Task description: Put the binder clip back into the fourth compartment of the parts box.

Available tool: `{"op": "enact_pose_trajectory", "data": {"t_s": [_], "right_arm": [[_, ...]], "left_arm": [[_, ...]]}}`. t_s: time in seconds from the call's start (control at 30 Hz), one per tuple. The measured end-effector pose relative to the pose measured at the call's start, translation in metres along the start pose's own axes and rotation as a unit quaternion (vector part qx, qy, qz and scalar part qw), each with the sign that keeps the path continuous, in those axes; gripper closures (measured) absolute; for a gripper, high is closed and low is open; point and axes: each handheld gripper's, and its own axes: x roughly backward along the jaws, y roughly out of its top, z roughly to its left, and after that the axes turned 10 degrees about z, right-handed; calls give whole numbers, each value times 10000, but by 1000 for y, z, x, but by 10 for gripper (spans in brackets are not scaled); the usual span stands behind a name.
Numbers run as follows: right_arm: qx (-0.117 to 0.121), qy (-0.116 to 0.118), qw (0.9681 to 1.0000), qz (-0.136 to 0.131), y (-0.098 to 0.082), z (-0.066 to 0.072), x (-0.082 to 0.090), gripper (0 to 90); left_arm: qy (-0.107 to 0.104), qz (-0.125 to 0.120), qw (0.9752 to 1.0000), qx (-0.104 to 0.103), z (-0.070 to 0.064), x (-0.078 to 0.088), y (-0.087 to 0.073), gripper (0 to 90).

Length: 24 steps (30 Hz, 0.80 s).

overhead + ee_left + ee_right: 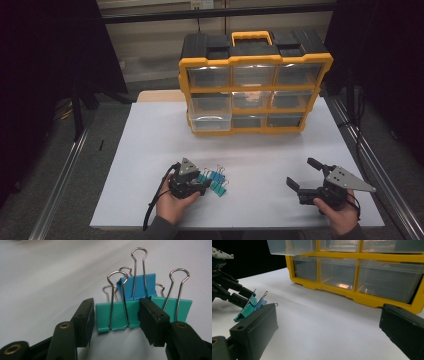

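Left gripper (116, 315) pinching a teal binder clip (117, 315) at lower centre of the high view.

Yellow drawer organizer (255, 90) upright at upper centre on the white table (150, 150), one lower-left drawer pulled forward. Clip cluster (215, 181) just right of the left gripper, well left of the right gripper (303, 176). Teal clip's long axis crosswise between the jaws, wire handles pointing away, blue binder clip (140, 286) touching behind. Left hand (172, 205) low, jaws level along the table; right gripper spread wide, idle at lower right.
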Motion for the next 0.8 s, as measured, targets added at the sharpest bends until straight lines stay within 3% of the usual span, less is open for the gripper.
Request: {"op": "enact_pose_trajectory", "data": {"t_s": [0.2, 0.4, 0.63, 0.8], "right_arm": [[8, 10, 10000, 3, 0, 0, 0, 10], [17, 8, 10000, -4, 0, 0, 0, 10], [14, 33, 10000, 12, 0, -1, 0, 11], [17, 29, 10000, -4, 0, 0, 0, 11]], "left_arm": [[137, 25, 9998, -106, -1, -3, 0, 454], [126, 44, 9999, -2, 2, -1, 0, 500], [-16, 57, 9999, 152, 10, 6, -1, 501], [-165, -98, 9995, 254, 17, 18, 1, 501]]}}
